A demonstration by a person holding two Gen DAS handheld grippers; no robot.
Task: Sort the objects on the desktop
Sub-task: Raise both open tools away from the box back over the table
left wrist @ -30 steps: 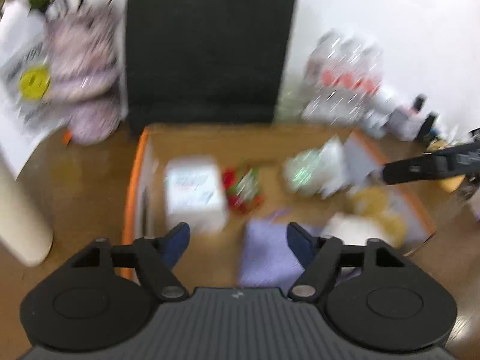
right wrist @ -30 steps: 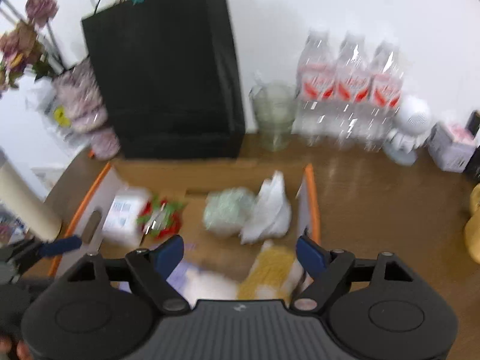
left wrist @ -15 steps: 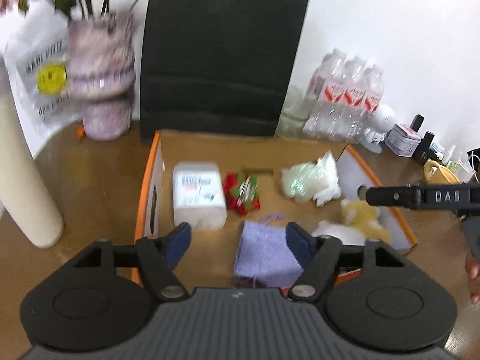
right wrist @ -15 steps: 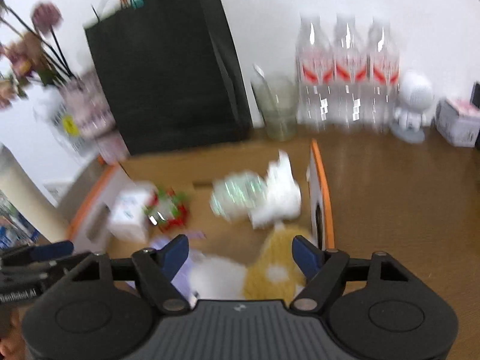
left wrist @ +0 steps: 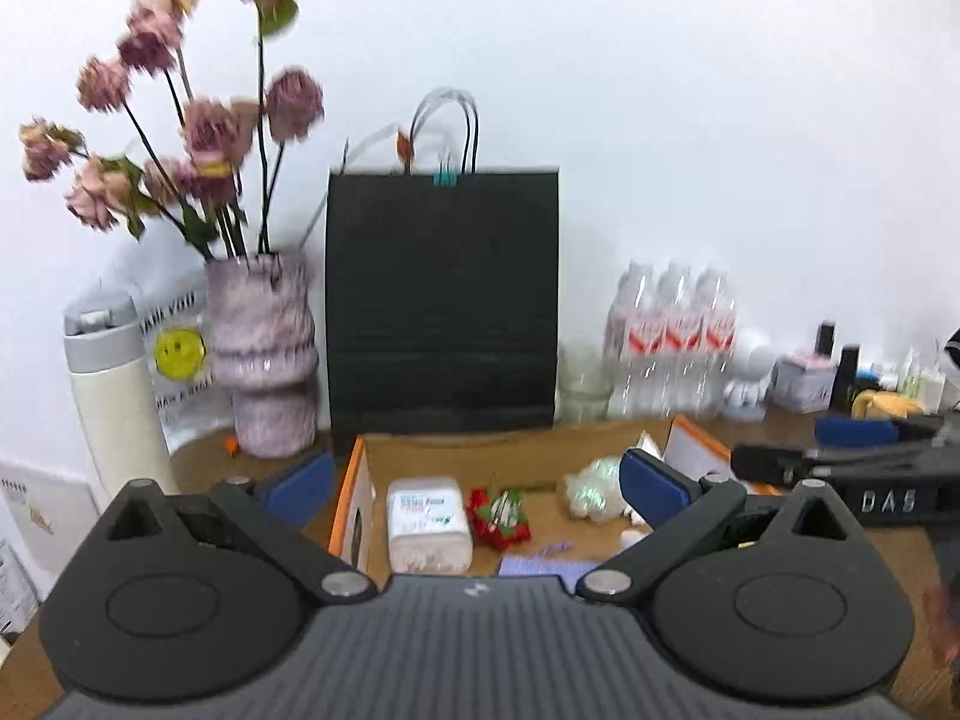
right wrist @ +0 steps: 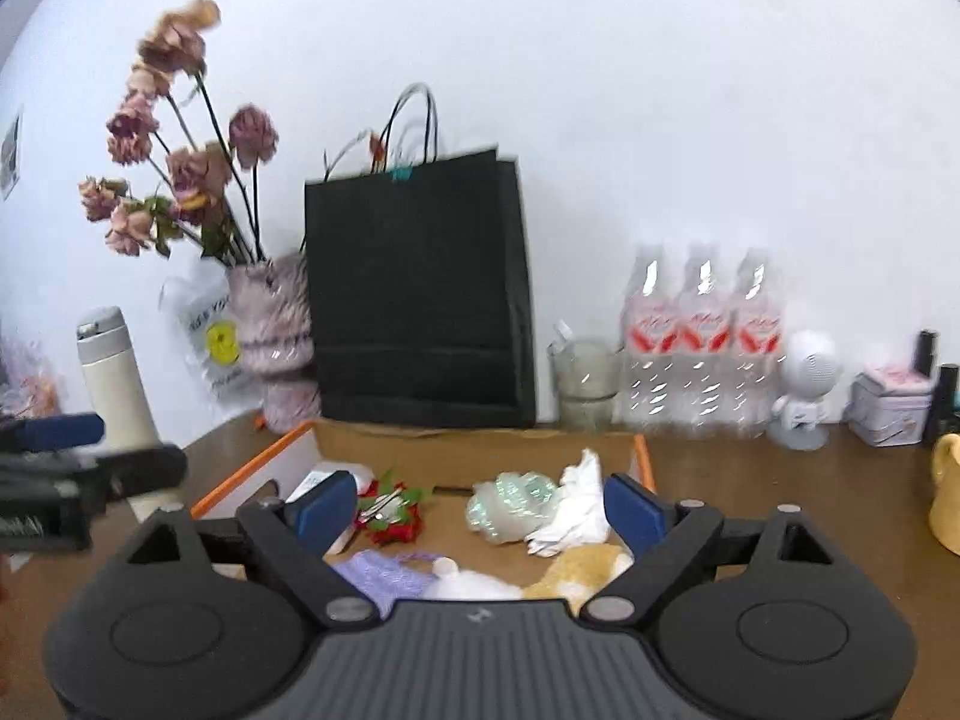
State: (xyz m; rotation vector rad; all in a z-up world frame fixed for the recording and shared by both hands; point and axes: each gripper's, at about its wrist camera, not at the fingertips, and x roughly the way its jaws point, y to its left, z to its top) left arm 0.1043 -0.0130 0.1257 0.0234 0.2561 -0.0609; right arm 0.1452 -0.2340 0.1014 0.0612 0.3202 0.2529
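Observation:
An open cardboard box (left wrist: 348, 498) with orange edges lies on the wooden desk. In it are a white tissue pack (left wrist: 427, 525), a red flower clip (left wrist: 501, 516), a shiny wrapper (right wrist: 510, 504), crumpled white paper (right wrist: 576, 504), a purple knit pouch (right wrist: 384, 576) and a yellow and white plush (right wrist: 582, 570). My left gripper (left wrist: 474, 483) hovers at the box's near left side, jaws opening wide, nothing between them. My right gripper (right wrist: 480, 507) hovers over the near right side, jaws also opening and empty. Each gripper shows at the edge of the other's view.
A black paper bag (left wrist: 441, 300) stands behind the box. Left of it are a vase of dried flowers (left wrist: 261, 360) and a cream flask (left wrist: 114, 396). To the right are a glass (right wrist: 585, 384), three water bottles (right wrist: 699, 348), a white figurine (right wrist: 804, 390) and a yellow mug (right wrist: 948, 498).
Both grippers have drawn back and tilted up, so the wall and the bag's top now show. Both pairs of jaws stand wider apart. The box's contents have not moved.

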